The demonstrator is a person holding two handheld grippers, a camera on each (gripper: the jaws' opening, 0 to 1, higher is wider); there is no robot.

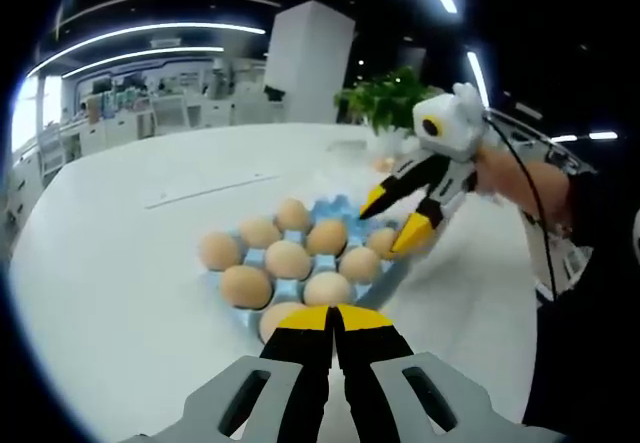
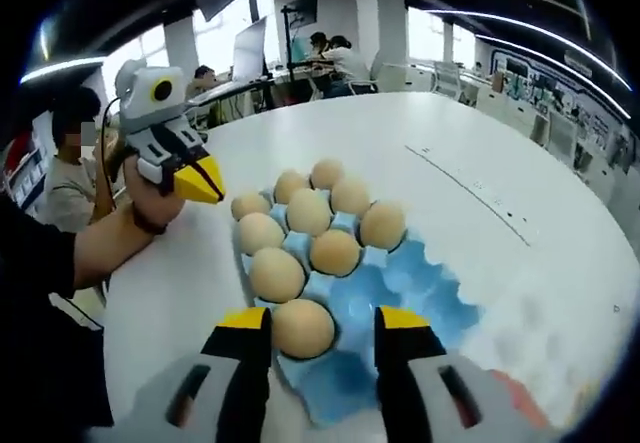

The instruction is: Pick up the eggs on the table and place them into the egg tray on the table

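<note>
1. The white table (image 2: 480, 143) carries everything, and its smooth top is your first hazard: the blue egg tray (image 2: 420, 288) lies loose on it, so a sideways push from either tool could slide the whole tray and jostle every egg already seated.

2. The tray is the next concern. In the right gripper view its near cups are bare blue while nine eggs crowd the far side. Catch a yellow tip on the rim and you may tip the loaded side.

3. Your right gripper (image 2: 325, 328) stands with its jaws apart, one on each side of the nearest egg (image 2: 302, 327), which looks to sit at the tray's near corner. Whether the pads touch the shell, I cannot tell. Lift out crookedly and a pad could drag the egg out of its cup; squeeze hard and the shell may crack.

4. Your left gripper (image 1: 337, 325) has its jaws together, holding nothing. In the left gripper view its tips hover just beside the closest egg (image 1: 283, 319) at the tray's (image 1: 392, 278) edge. Dip there and you could knock that egg or press it down.

5. The seated eggs (image 2: 310, 213) sit nearly touching their neighbours, so one shoved egg would likely bump the next.

6. The two tools work opposite sides of the tray; swing either across and they may collide.
</note>
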